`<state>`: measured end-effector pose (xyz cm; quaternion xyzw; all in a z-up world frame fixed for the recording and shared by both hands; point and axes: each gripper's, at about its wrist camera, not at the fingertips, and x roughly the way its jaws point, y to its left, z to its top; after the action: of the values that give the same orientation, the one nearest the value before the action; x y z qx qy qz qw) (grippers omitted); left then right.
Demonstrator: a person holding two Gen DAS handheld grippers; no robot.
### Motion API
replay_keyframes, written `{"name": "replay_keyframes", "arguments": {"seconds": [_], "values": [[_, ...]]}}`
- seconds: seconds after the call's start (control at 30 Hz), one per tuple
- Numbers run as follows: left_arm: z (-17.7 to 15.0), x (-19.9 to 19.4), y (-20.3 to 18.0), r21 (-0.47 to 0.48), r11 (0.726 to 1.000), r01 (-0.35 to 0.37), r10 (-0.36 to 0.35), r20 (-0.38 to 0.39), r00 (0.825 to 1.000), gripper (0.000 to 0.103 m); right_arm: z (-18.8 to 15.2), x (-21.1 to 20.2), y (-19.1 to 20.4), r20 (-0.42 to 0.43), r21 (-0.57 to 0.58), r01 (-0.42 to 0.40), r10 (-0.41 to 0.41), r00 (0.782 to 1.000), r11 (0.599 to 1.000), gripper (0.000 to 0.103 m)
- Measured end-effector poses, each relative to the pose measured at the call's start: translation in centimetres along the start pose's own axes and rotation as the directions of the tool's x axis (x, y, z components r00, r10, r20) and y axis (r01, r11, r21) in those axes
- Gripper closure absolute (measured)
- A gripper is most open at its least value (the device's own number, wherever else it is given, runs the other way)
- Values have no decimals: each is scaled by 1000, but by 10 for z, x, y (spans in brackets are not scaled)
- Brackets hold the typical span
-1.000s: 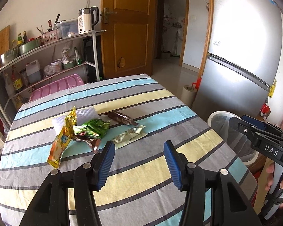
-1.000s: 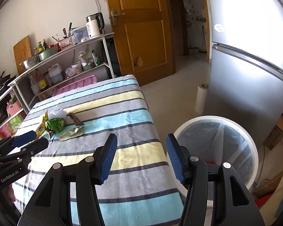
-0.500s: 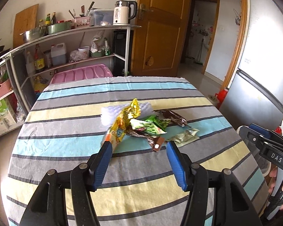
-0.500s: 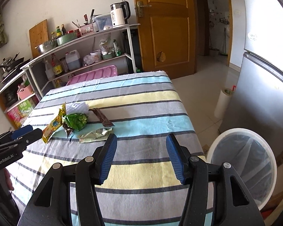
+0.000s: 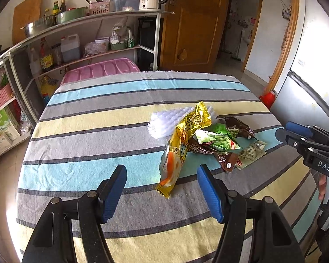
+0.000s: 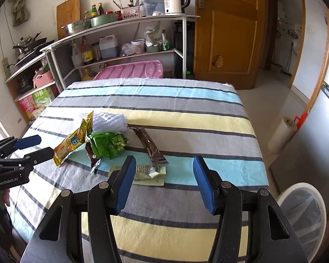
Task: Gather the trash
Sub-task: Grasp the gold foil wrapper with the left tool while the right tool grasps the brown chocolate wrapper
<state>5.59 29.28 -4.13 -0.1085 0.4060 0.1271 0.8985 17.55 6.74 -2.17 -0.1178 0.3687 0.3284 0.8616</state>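
Note:
A heap of wrappers lies on the striped tablecloth (image 5: pixel 94 131): a long yellow wrapper (image 5: pixel 182 144), a green one (image 5: pixel 217 140), brown ones (image 5: pixel 239 127), a pale one (image 5: pixel 250 153) and white foam netting (image 5: pixel 164 122). My left gripper (image 5: pixel 161 171) hovers before the heap with its jaws opening. The yellow wrapper's near end shows in the gap, untouched by the pads. My right gripper (image 6: pixel 163 161) stands open just short of the pale wrapper (image 6: pixel 147 173) and the brown bar wrapper (image 6: pixel 149 146). Each gripper appears in the other's view: left gripper (image 6: pixel 45 145), right gripper (image 5: pixel 284 131).
A white bin (image 6: pixel 301 184) with a liner stands on the floor off the table's right corner. A metal shelf rack (image 6: pixel 120 28) with bottles, bowls and a kettle is behind the table, with a pink lid (image 6: pixel 129 70) against it. A fridge (image 5: pixel 313 65) stands to the right.
Both grippers have swung leftward toward the heap, which now sits nearer and closer to centre. The left jaws have widened. The bin has slid to the right view's lower right corner.

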Motion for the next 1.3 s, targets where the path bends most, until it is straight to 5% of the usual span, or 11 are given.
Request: {"name": "replay_keyframes", "arguments": {"seconds": [0.5, 0.67, 1.1, 1.3], "values": [[24, 46, -8, 29, 998, 55, -53, -66, 996, 37, 21, 63, 0, -103, -43, -85, 81, 991, 995, 48], [25, 50, -7, 18, 998, 62, -61, -66, 996, 44, 22, 76, 7, -120, -51, -105, 98, 988, 993, 48], [23, 57, -11, 31, 998, 63, -60, -85, 995, 71, 17, 81, 12, -139, -64, -104, 94, 986, 993, 86], [22, 54, -13, 32, 998, 52, -49, -80, 996, 81, 16, 75, 12, -119, -55, -97, 90, 989, 994, 91]]}}
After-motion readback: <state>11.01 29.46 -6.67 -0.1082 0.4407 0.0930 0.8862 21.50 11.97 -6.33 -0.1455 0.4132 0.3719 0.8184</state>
